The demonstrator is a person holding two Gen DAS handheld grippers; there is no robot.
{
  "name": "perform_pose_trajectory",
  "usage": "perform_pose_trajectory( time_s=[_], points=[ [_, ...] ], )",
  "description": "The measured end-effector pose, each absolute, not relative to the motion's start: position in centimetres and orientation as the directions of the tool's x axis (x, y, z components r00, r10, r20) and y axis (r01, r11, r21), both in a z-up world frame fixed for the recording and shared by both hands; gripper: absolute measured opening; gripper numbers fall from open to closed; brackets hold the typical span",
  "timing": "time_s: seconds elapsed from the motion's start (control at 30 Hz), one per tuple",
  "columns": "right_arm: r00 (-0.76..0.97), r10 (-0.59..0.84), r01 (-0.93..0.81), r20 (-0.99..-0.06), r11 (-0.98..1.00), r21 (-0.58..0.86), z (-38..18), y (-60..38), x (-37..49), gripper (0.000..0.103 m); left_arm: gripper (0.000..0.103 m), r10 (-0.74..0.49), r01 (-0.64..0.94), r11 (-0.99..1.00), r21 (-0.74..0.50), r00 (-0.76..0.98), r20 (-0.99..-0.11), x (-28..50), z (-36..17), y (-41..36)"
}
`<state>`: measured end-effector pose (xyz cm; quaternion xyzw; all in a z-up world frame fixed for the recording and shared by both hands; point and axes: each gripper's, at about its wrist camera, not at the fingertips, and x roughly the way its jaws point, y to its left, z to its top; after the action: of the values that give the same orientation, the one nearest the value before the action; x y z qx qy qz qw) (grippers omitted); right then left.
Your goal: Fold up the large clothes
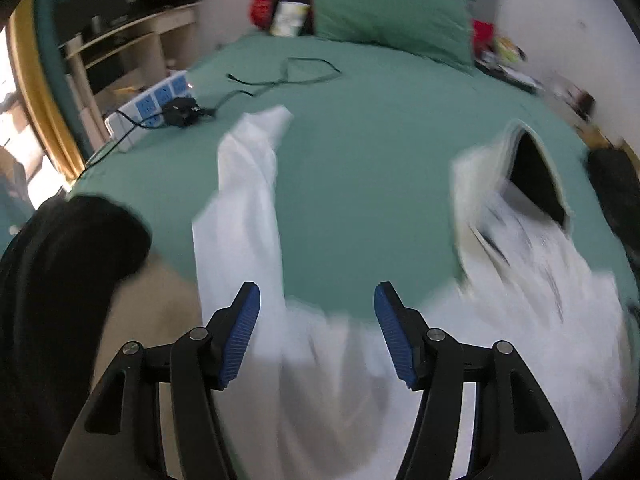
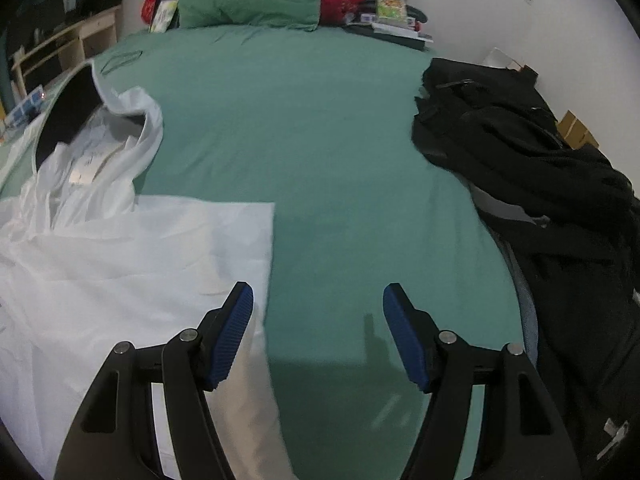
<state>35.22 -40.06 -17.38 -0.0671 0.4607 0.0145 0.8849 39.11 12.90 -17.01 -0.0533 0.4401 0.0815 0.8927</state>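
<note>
A large white hooded garment lies on the green bed sheet. In the left wrist view one sleeve stretches away on the left and the dark-lined hood stands on the right. My left gripper is open and empty above the garment's body. In the right wrist view the garment fills the left side, its hood at far left. My right gripper is open and empty over the sheet, its left finger over the garment's straight edge.
A pile of black clothes lies on the bed's right side. A black garment hangs at the near left. A power strip, charger and cable lie at the far left. Green pillow and clutter sit at the head.
</note>
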Motion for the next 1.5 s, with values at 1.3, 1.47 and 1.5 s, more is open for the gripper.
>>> perform_pose_trajectory(
  time_s=[1.3,1.47,1.5],
  points=[
    [0.606,0.184,-0.044,-0.774,0.979,0.198,-14.7,-43.4,32.6,0.068,0.043,0.006,-0.059,0.998,-0.023,0.447,-0.895,28.1,-15.7,3.7],
    [0.600,0.191,-0.034,-0.777,0.976,0.214,-14.9,-44.2,32.7,0.068,0.046,0.024,-0.065,0.998,-0.012,0.527,-0.850,33.8,-14.1,3.2],
    [0.601,0.192,-0.030,-0.776,0.976,0.217,-14.9,-44.4,32.8,0.068,0.046,0.041,-0.071,0.997,0.003,0.535,-0.844,35.3,-14.5,3.1]
  ],
)
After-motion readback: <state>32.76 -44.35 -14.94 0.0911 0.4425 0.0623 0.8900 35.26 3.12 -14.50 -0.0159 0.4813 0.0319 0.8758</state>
